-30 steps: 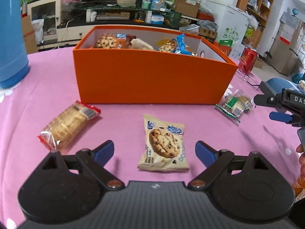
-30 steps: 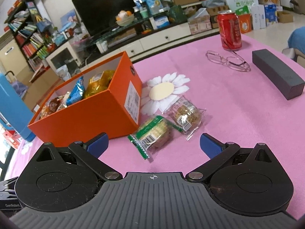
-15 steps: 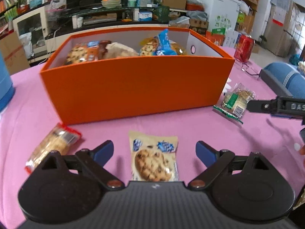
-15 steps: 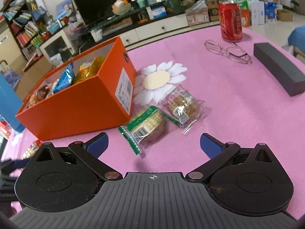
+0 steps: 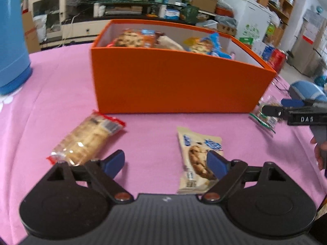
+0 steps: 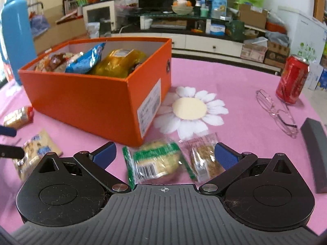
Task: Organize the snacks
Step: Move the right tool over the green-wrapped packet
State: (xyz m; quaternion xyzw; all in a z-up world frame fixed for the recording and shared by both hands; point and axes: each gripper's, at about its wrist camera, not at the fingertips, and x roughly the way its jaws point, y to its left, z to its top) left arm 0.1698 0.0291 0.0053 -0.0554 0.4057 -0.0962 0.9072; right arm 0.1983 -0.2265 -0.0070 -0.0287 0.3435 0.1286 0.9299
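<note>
Two claws are in view, both spread wide and gripping nothing. The left claw hovers low over the pink-clothed desk. Its right fingertip overlaps the cream chocolate-chip cookie packet, which lies flat on the cloth; the clear red-ended cracker packet lies just beyond its left fingertip. Neither packet sits between the fingers.

The right claw is positioned low over two wrapped snacks. The green-banded clear packet holding a pale round biscuit lies between its fingers. The clear packet holding a brown oat cake lies just beside it, partly under the right fingertip.

The open orange cardboard box stands on the desk just behind these packets, with a white label on its end wall. It already holds several snack bags, including a blue bag and a yellow bag.

To the right, well apart from the box, stand a red drink can, clear-framed spectacles and a dark grey oblong case. A white daisy print marks the cloth beside the box.
</note>
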